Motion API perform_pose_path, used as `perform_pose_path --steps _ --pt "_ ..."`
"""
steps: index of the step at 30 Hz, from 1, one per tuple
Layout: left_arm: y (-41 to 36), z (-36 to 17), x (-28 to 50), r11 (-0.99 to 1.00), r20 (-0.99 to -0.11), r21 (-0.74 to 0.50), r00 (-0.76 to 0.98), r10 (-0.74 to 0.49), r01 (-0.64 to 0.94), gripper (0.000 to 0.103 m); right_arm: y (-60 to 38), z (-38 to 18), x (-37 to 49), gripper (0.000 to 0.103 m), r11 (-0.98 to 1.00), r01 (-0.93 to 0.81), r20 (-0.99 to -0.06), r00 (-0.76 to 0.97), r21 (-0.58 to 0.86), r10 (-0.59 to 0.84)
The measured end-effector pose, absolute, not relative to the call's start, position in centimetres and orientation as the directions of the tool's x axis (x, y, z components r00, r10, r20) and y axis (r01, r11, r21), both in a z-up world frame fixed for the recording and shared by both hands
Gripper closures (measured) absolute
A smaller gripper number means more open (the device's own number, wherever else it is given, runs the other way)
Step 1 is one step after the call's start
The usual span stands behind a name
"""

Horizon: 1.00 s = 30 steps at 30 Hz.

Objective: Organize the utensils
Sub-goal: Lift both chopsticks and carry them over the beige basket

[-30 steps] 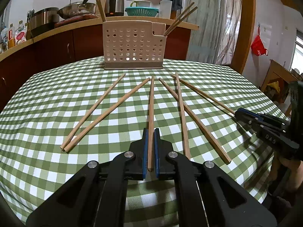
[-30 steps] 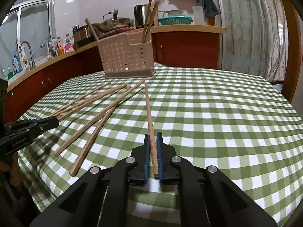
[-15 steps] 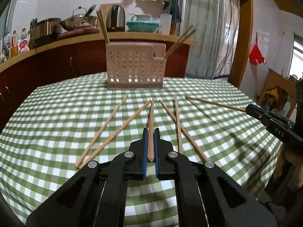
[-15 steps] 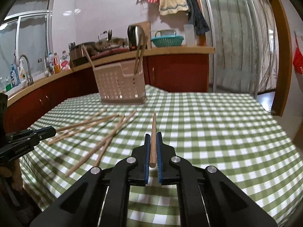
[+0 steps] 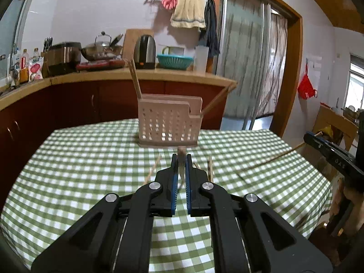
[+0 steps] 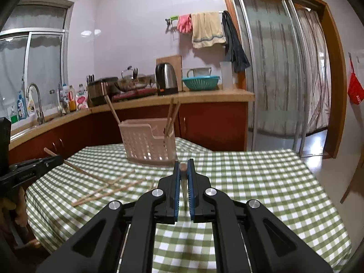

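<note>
Right hand-held gripper clamped on a chopstick, perforated utensil basket beyond on checked tablecloth.

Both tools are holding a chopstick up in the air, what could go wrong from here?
1. Each tool, left and right, pinches its chopstick near one end, so the long free end could swing or slip out.
2. The holder looks light and already has chopsticks leaning out; a clumsy insertion might tip it.
3. Two chopsticks heading for one holder could cross.
</note>
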<state>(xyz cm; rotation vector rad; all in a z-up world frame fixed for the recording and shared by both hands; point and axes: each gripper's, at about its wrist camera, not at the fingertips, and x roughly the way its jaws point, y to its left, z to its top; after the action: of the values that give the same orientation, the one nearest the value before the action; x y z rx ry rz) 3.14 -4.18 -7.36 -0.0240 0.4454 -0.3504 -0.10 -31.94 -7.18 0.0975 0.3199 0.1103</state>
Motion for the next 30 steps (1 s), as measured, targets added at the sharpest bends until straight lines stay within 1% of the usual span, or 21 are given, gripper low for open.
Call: perform_pose_path --steps 5,8,14,30 --pt "-3.6 -4.9 3.2 0.941 -0.391 -0.083 0.858 -0.334 0.328 0.097 -31.7 -5.9 0.5 0.096 0.988 -0.112 -0.298 0.944 0.109 0.140" --pt "-3.6 -4.5 3.8 0.939 -0.388 -0.081 0.857 -0.338 0.334 0.097 -31.4 -5.7 1.2 0.096 0.987 -0.126 -0.304 0.940 0.104 0.152" --pt "-3.7 -4.7 5.7 0.936 -0.416 -0.098 0.841 -0.347 0.337 0.097 -31.3 -5.4 3.0 0.096 0.986 -0.136 -0.297 0.942 0.099 0.160" --pt "-5.0 -4.7 10.1 0.925 -0.467 -0.086 0.805 -0.365 0.369 0.097 -31.3 -5.0 6.1 0.096 0.983 -0.144 -0.290 0.942 0.109 0.170"
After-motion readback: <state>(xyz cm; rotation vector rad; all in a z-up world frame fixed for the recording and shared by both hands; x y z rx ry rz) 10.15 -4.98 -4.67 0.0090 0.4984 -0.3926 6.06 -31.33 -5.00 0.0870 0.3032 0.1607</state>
